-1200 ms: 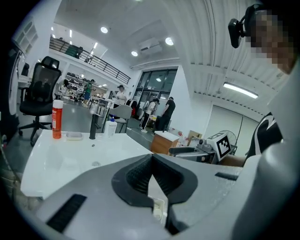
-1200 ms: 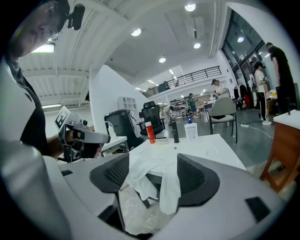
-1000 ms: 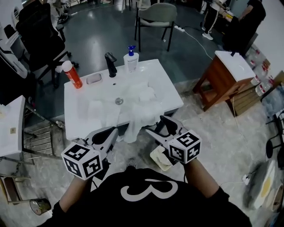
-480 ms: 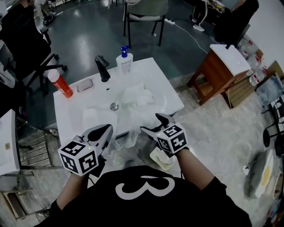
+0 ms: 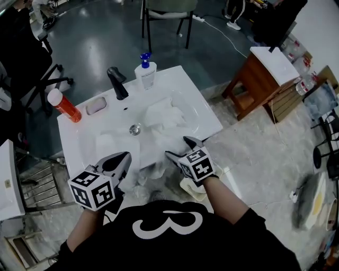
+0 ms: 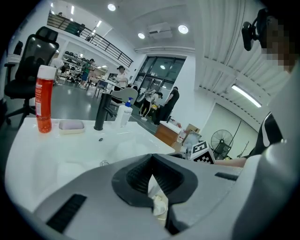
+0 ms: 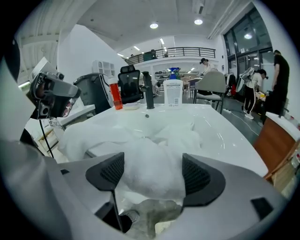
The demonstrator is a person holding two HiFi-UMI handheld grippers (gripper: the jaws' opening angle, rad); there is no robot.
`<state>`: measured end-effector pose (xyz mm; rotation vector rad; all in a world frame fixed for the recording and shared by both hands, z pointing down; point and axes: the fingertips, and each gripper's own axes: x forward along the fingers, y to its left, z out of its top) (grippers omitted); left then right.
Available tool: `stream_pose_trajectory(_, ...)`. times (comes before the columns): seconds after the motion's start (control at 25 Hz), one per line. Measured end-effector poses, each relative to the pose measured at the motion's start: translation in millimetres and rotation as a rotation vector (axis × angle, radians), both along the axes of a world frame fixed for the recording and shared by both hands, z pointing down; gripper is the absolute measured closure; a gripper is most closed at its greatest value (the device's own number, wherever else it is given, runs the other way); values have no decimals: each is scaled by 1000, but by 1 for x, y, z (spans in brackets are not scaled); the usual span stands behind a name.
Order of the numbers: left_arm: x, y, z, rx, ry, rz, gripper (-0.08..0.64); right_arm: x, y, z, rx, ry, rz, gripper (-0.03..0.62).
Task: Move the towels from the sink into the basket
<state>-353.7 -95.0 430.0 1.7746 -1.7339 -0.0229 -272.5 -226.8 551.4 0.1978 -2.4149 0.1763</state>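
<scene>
Along the sink's (image 5: 209,124) back rim stand a black tap (image 5: 116,83), a soap bottle (image 5: 146,73) with a blue pump and a soap dish (image 5: 96,106). A red bottle (image 5: 63,105) stands at its back left corner. All of these are behind the towels (image 5: 163,114), which lie heaped in the sink's bowl, right of the drain. A flatter one (image 5: 108,143) lies in the bowl's left half. One more towel (image 5: 151,170) hangs over the sink's front rim, and it lies between me and the bowl. A pale container (image 5: 192,189) sits on the floor below the front rim, half hidden by my right wrist; I cannot tell whether it is the basket. A wooden cabinet (image 5: 259,79) stands right of the sink, and a chair (image 5: 164,13) stands beyond its back.

Both my forearms reach forward to the sink's front rim, marker cubes up and grippers tilted down. My left gripper (image 5: 126,157) is at the left part of that rim, its jaws closed tip to tip and holding nothing. My right gripper (image 5: 176,146) is over the hanging towel. Its jaws have just been opening and stand wide, with the towel's hump between them and the pads clear of it.
</scene>
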Motion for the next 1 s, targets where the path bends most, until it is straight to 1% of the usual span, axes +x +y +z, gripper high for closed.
stream_pose_trajectory(0.28,-11,0,10,-10,13,-9,555,-1,-2,8,6,26,-5,227)
stream_pose_trajectory(0.4,-16,1,11,-9,17,-18,555,-1,-2,7,6,59,-36,234)
stream_pose_trajectory(0.44,-17,1,11,-8,20,-20,555,1,-3,7,2,74,-42,253)
stream_pose_trajectory(0.56,-19,1,11,-6,23,-26,555,3,-7,6,-8,102,-42,340)
stream_pose_trajectory(0.76,-22,-1,9,10,27,-35,555,4,-6,6,-18,119,-46,466)
stream_pose_trajectory(0.84,-19,-2,9,11,28,-29,555,6,-5,7,-41,117,-41,493)
stream_pose_trajectory(1.0,-10,-5,9,11,22,-8,555,7,-6,6,-68,91,-2,507)
